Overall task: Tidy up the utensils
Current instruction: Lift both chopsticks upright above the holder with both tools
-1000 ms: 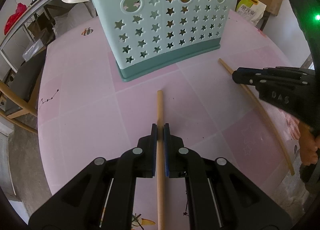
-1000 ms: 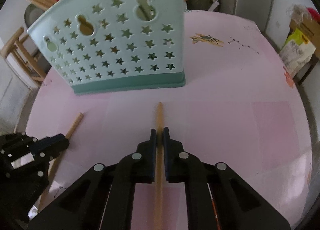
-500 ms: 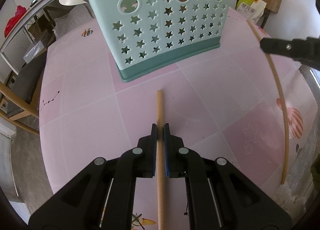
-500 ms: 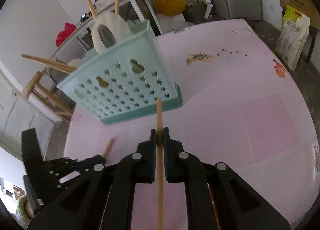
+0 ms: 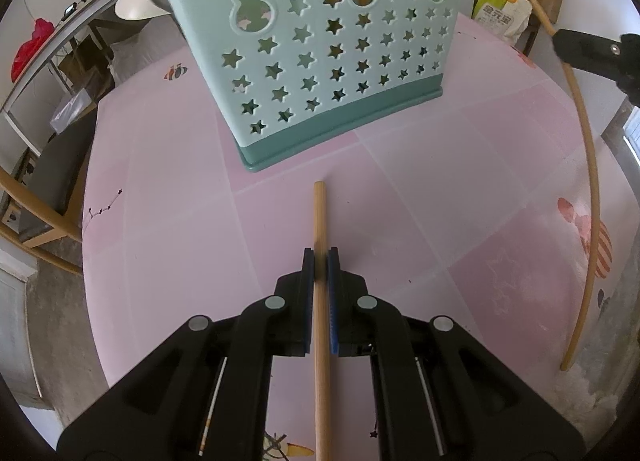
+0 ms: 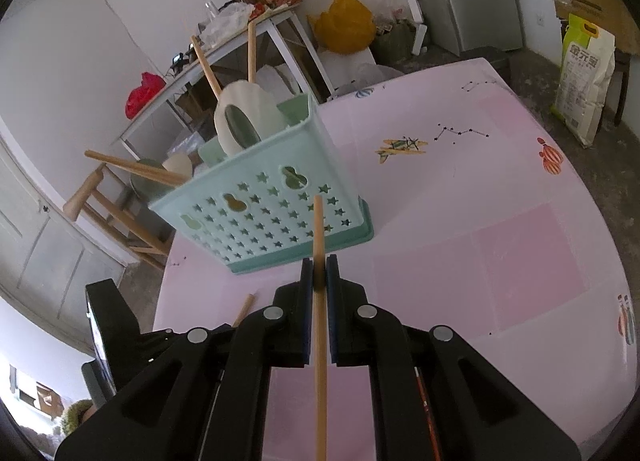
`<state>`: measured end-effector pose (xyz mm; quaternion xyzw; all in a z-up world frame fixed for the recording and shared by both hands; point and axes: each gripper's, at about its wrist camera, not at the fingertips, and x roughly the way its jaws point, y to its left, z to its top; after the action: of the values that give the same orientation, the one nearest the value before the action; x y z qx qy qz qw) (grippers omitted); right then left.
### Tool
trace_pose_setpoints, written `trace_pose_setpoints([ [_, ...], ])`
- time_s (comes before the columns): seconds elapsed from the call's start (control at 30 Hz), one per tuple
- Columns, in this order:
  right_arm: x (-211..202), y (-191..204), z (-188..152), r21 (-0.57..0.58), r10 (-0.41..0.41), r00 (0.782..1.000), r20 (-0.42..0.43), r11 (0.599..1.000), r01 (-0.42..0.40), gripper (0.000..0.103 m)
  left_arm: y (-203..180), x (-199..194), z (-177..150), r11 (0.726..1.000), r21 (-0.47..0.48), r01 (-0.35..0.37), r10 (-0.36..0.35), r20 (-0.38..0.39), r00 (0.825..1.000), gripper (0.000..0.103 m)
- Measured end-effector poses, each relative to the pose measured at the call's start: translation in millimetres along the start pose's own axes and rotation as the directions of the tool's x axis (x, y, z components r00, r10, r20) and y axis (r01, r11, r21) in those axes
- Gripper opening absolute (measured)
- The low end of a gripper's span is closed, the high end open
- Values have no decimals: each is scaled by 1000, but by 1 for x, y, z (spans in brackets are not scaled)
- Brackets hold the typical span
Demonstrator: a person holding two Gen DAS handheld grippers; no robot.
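The left hand-held gripper (image 5: pixel 320 257) is clamped narrowly on a wooden chopstick (image 5: pixel 320 221), its blue pads pressing the stick from both sides. That chopstick lies low over the pink desk (image 5: pixel 160 221), its free tip pointing at the base of the mint-green utensil basket (image 5: pixel 320 61), just short of it and not touching. This side looks the same as a second ago: same grip, same stick, same spot in front of the basket.

The right hand-held gripper (image 6: pixel 319 273) is likewise closed tight on a second chopstick (image 6: pixel 319 229). Here the change is plain. A second ago this stick lay flat on the desk with the basket wall filling the view; now it is lifted clear of the desk and tilted, and the right wrist view looks down over the basket's rim. Its tip shows in front of the star-pierced wall of the basket (image 6: pixel 260 217), below the rim. In the left wrist view the second chopstick (image 5: pixel 588 181) runs as a long curved line near the desk's right edge, its lower end off the surface, where earlier it rested on the desk.

Inside the basket stand a pale slotted spatula (image 6: pixel 244 117) and other wooden handles (image 6: pixel 136 169), leaning out over the rim on the basket's far side. The basket stands toward the desk's far left edge.
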<state>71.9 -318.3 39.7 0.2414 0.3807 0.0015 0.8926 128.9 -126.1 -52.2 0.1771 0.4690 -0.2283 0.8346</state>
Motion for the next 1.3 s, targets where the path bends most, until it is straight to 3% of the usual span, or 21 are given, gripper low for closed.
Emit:
trace_pose_setpoints([
  [0.17,-9,-2,3,8,-8,1000,24,1000,8,7,20,-28,5,997,-57,54,-49,94,994,5],
  [0.23,-13,-3,4,11,-9,999,37,1000,9,7,32,-52,11,989,-87,116,-101,158,982,5],
  [0.33,-17,-6,5,20,-6,999,51,1000,5,7,46,-98,21,979,-88,183,-151,285,946,5],
  [0.43,-19,-9,4,28,-1,998,58,1000,-1,7,60,-141,33,962,-87,257,-203,399,894,5],
  [0.6,-22,-12,4,32,10,998,66,999,-12,7,76,-196,57,922,-64,381,-280,568,774,5],
  [0.63,-23,-11,4,33,11,998,68,999,-13,7,78,-206,65,917,-59,395,-281,608,743,5],
  [0.7,-24,-12,4,36,14,997,71,999,-16,7,78,-214,79,912,-67,405,-266,655,707,5],
  [0.83,-27,-14,3,42,13,997,80,999,-17,7,83,-217,111,876,-101,471,-253,736,628,5],
  [0.87,-28,-15,4,45,13,997,81,999,-17,7,84,-217,117,871,-110,480,-244,750,615,5],
  [0.93,-29,-18,4,52,12,996,84,998,-16,7,82,-213,129,869,-135,476,-210,772,601,5],
  [1.07,-32,-24,5,65,9,996,91,998,-15,7,68,-204,150,893,-193,406,-82,818,569,5],
  [1.3,-32,-40,9,92,7,995,98,996,-16,7,54,-172,184,887,-355,297,126,803,582,5],
])
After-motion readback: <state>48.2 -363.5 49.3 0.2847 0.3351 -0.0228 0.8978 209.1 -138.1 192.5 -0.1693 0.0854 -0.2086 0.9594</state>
